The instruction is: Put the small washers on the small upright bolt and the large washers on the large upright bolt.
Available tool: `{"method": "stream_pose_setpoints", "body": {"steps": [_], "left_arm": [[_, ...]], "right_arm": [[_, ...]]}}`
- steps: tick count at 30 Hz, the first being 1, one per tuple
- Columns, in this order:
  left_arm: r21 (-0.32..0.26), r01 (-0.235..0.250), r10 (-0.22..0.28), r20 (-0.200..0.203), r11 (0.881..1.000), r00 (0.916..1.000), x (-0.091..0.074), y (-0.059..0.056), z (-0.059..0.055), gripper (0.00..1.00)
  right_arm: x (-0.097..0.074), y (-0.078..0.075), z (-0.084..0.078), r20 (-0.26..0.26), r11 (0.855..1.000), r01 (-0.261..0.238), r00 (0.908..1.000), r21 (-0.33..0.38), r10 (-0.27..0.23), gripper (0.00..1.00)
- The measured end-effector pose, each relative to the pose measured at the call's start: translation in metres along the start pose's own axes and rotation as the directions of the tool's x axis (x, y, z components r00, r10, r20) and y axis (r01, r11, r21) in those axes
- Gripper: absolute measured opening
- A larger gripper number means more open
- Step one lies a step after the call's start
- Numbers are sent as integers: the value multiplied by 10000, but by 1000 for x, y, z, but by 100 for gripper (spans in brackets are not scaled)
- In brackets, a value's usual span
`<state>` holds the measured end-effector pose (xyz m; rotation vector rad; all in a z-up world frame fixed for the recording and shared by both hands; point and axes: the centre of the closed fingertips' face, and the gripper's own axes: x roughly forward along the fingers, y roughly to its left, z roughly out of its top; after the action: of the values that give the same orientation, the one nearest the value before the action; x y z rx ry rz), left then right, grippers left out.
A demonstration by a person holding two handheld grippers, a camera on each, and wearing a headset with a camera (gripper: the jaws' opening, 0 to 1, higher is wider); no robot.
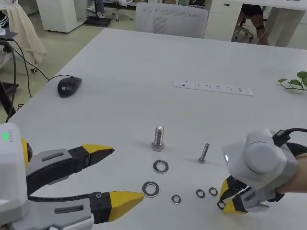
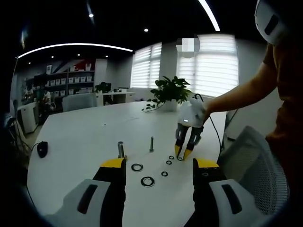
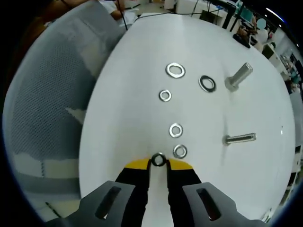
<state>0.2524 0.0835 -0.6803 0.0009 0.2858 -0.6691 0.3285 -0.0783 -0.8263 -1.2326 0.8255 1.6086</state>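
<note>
The large upright bolt [image 1: 159, 138] and the thinner small upright bolt [image 1: 204, 153] stand mid-table. In front of them lie two large washers [image 1: 160, 166] [image 1: 150, 188] and three small washers [image 1: 176, 199] [image 1: 200, 193] [image 1: 213, 191]. My right gripper [image 1: 224, 201] is down at the table at the right end of that row, shut on a small washer [image 3: 158, 160] held between its yellow tips. The other washers [image 3: 175, 129] and both bolts [image 3: 238, 76] lie beyond it. My left gripper [image 1: 112, 175] hovers open at the lower left, holding nothing, and faces the washers [image 2: 147, 181].
A black mouse [image 1: 68, 86] with its cable lies at the far left of the white table [image 1: 144, 76]. A white power strip [image 1: 212, 87] sits beyond the bolts, a plant sprig [image 1: 295, 81] at the right edge, a mesh chair [image 1: 170, 19] at the far end.
</note>
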Motion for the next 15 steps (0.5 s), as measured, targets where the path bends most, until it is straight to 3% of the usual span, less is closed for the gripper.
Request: {"method": "stream_pose_setpoints", "body": {"steps": [15], "left_arm": [[31, -49, 49, 46, 10000, 10000, -1, -1, 3, 56]], "right_arm": [[0, -3, 0, -180, 9997, 35, 9998, 231, -31, 12]]}}
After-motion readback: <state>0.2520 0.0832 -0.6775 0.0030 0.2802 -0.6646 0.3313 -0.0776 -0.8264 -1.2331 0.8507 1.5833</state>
